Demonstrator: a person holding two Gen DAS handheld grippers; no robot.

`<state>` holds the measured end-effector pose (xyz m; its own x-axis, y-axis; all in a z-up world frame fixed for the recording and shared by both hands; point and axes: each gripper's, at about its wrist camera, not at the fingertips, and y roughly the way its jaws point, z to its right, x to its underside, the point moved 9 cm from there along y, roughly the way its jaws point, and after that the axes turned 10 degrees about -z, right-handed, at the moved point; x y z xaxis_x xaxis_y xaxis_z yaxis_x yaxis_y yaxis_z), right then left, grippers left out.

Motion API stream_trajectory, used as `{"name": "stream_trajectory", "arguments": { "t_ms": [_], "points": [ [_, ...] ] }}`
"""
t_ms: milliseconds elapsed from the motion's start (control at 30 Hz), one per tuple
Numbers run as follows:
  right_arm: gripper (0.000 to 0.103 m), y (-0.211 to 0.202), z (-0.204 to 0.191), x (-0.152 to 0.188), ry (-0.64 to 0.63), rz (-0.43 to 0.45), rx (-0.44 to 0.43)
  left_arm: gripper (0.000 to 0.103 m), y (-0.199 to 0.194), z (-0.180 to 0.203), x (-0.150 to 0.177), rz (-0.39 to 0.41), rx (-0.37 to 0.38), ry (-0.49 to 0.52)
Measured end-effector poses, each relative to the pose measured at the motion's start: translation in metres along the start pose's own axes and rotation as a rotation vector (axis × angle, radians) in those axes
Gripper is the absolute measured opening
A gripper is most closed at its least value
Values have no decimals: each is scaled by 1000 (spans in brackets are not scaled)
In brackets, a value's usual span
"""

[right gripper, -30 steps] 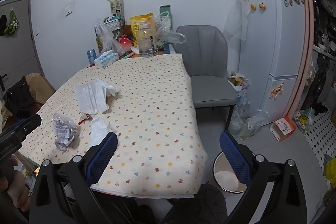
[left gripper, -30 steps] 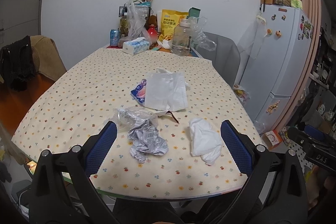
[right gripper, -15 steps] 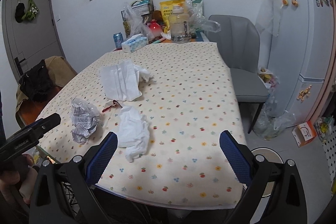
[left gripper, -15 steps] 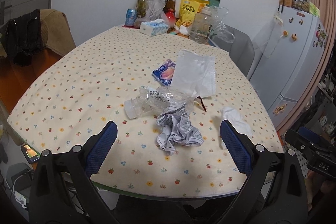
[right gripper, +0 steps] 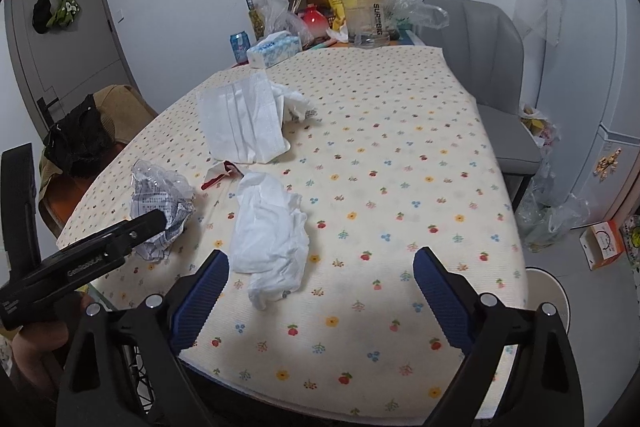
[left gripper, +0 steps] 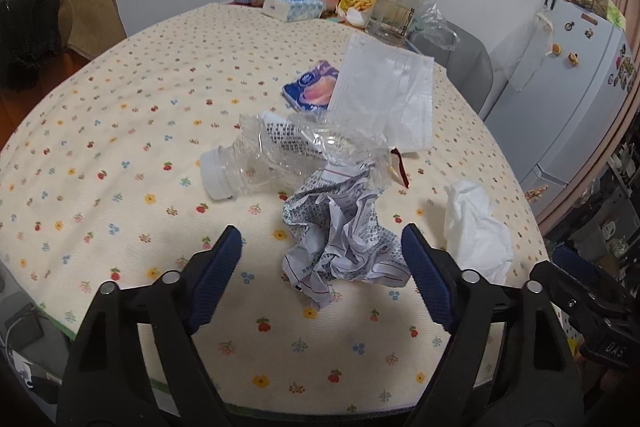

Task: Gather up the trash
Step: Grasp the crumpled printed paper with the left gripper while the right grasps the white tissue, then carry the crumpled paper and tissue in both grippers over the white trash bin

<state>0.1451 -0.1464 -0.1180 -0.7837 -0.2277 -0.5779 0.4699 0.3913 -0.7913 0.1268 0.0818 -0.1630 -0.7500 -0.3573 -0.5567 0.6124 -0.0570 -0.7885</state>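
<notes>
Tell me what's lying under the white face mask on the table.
The face mask partly covers a blue tissue packet, whose right end is hidden beneath it. Its near edge also overlaps the crushed plastic bottle. Whatever else lies underneath is covered.

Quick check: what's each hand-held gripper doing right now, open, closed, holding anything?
Left hand-held gripper: open, empty, fingers either side of the crumpled printed paper.
Right hand-held gripper: open, empty, by the crumpled white tissue.

A crumpled printed paper [left gripper: 344, 239] lay touching a crushed clear bottle [left gripper: 280, 155] on its side, with a wadded white tissue [left gripper: 476, 231] nearby.
</notes>
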Motion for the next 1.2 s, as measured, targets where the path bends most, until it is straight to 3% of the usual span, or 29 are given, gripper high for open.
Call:
{"name": "stream_trajectory", "arguments": {
  "t_ms": [67,133,200,367,467,600,667,933,1200],
  "points": [
    [90,4,-3,0,-9,-5,-9,65,6,-1,2,-19,8,-8],
    [90,9,-7,-1,-23,-13,-16,40,11,-1,4,-44,32,-17],
    [88,16,-11,-1,-34,-26,-22,33,11,-1,4,-45,37,-17],
    [83,32,-26,-3,-75,-55,-29,31,-9,-4,-7,18,31,-16],
    [74,41,-36,-3,-100,-67,-31,31,-24,-7,-17,59,23,-15],
    [30,54,-43,1,-131,-111,-18,31,-37,-6,-25,96,13,-4],
    [19,50,-44,0,-136,-98,-19,31,-40,-5,-28,104,13,-2],
    [14,10,-29,-11,-122,-9,-14,31,-51,13,-29,137,20,32],
    [14,-25,4,-20,-60,55,15,31,-59,56,-32,161,61,97]
  ]
}}
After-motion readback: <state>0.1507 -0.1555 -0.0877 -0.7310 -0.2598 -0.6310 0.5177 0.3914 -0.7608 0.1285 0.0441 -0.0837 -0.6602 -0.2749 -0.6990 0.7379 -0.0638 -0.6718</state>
